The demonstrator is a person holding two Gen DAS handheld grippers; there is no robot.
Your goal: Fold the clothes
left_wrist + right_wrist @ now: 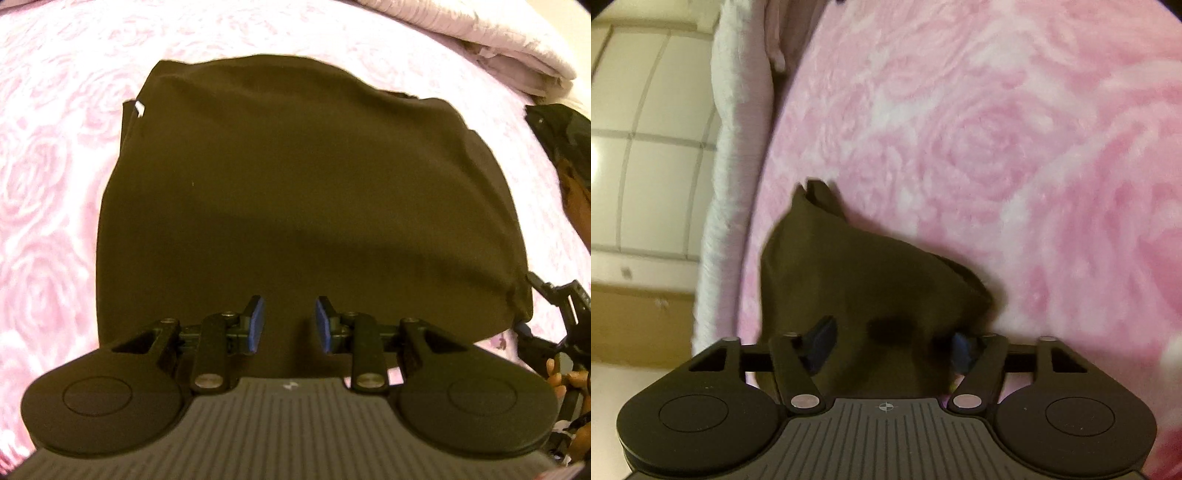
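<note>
A dark olive-brown garment (295, 206) lies folded flat on the pink rose-patterned blanket (44, 206). A small white tag (139, 108) shows at its far left corner. My left gripper (290, 325) hovers over the garment's near edge, blue pads apart, holding nothing. In the right wrist view the same garment (857, 277) lies bunched between and beyond the fingers of my right gripper (892, 345), whose blue pads stand wide apart around the cloth without pinching it. The right gripper also shows in the left wrist view (554, 314) at the garment's right corner.
A folded pale pink blanket (498, 40) lies at the far right of the bed. Another dark garment (565, 147) lies at the right edge. In the right wrist view the bed's edge (727, 206) runs along the left, with a tiled floor (646, 147) beyond it.
</note>
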